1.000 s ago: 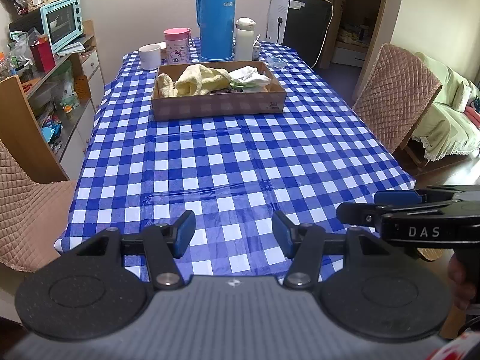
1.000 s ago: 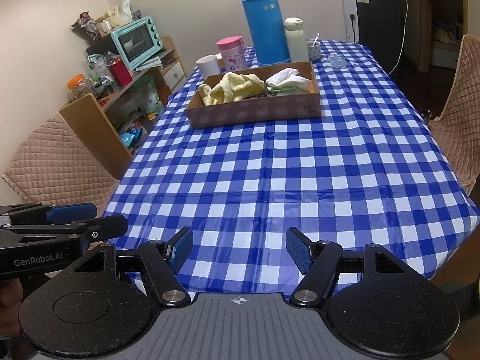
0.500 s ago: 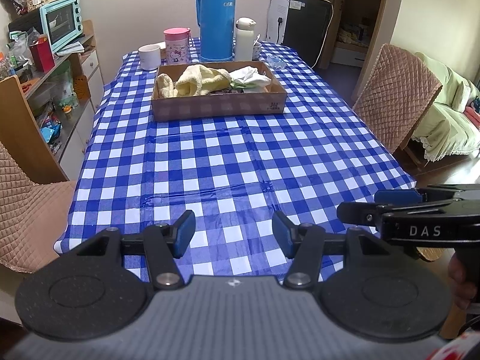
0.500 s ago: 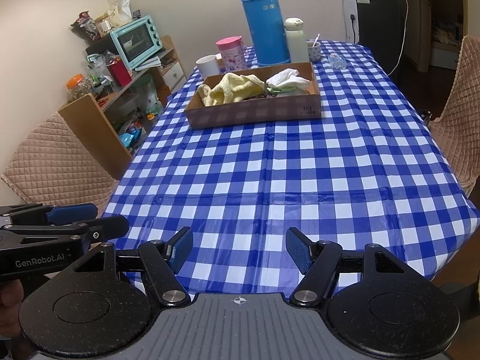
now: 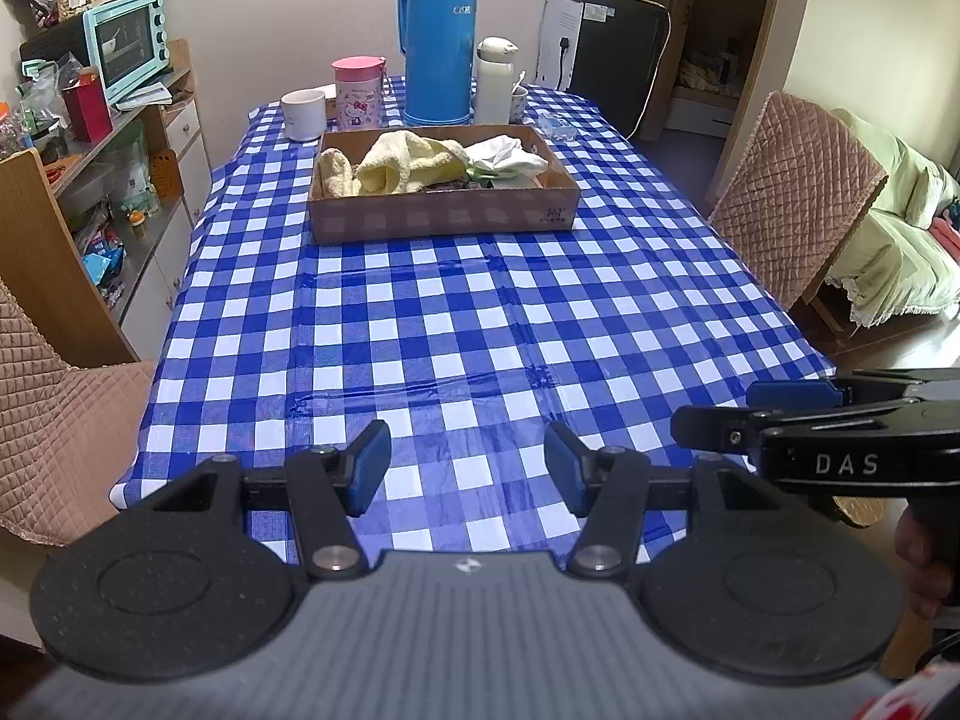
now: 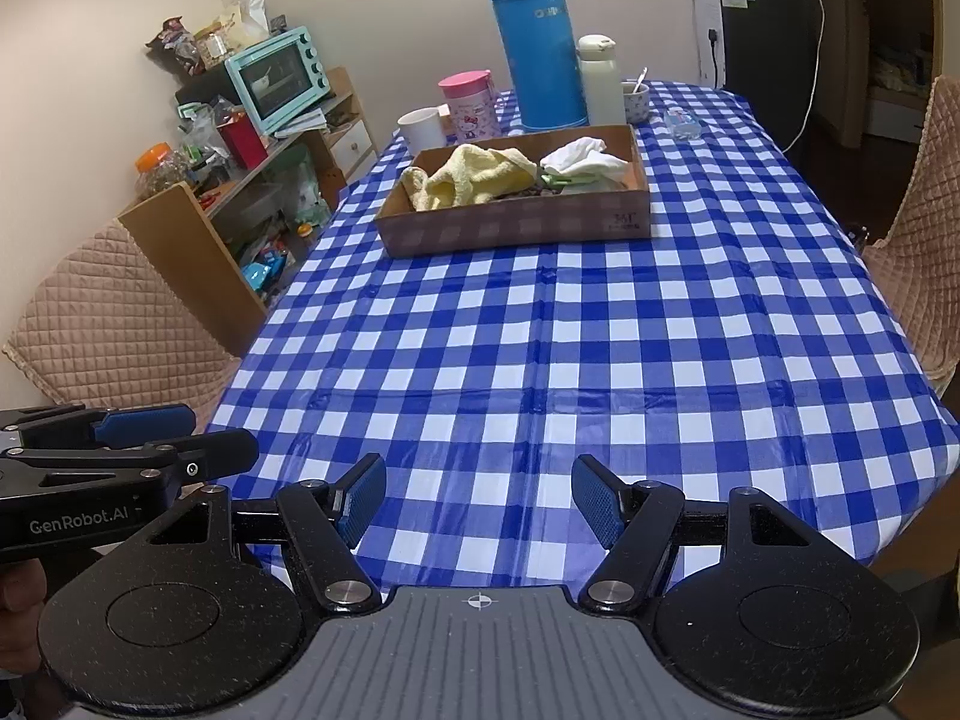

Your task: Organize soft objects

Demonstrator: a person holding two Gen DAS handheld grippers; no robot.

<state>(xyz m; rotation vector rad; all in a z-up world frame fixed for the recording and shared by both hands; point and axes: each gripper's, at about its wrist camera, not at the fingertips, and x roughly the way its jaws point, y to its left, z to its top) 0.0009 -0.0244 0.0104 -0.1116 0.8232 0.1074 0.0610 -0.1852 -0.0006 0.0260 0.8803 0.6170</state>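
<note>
Your left gripper (image 5: 467,474) jaws spread apart and empty, your right gripper (image 6: 478,501) jaws likewise, both over the near edge of the checked table (image 6: 600,348), yellow cloth (image 5: 414,162) and white cloth (image 5: 507,159) in the cardboard tray (image 5: 444,216) far across.

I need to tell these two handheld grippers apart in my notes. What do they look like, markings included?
Both are matte black with a ribbed grey body, two round speckled discs and blue ridged pads on the fingers. The left gripper shows "GenRobot.AI" in white on its side in the right wrist view. The right gripper shows "DAS" on its side in the left wrist view. No cables or sleeves are visible.
</note>
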